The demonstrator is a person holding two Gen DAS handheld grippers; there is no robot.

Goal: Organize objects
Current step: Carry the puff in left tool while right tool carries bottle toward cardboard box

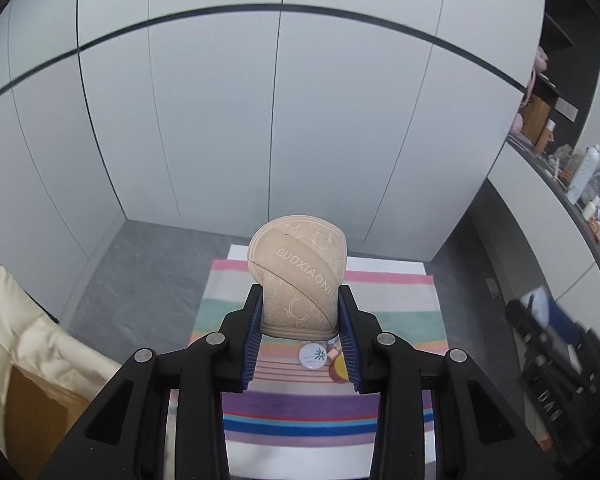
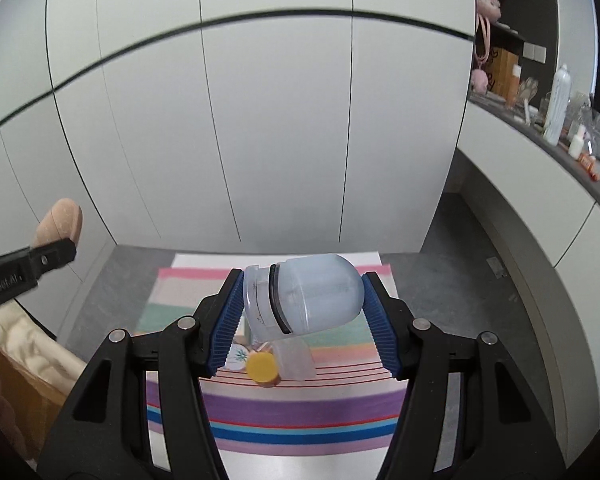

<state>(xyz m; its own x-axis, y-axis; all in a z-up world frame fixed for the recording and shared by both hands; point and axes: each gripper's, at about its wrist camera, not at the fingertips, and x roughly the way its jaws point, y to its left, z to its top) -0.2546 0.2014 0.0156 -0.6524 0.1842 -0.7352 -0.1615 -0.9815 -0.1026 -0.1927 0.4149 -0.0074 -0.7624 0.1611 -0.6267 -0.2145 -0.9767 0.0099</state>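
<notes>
Soft, even light, no dark shadows. Straight lines bend near the round black edges. The right side looks blurry.

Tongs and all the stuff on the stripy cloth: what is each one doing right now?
Left tongs: shut on beige insoles, held upright in the air.
Right tongs: shut on pale blue container, tilted sideways, lifted.
Yellow-lidded jar: on striped cloth, lid on.
Round white tin: lying on the cloth.
</notes>
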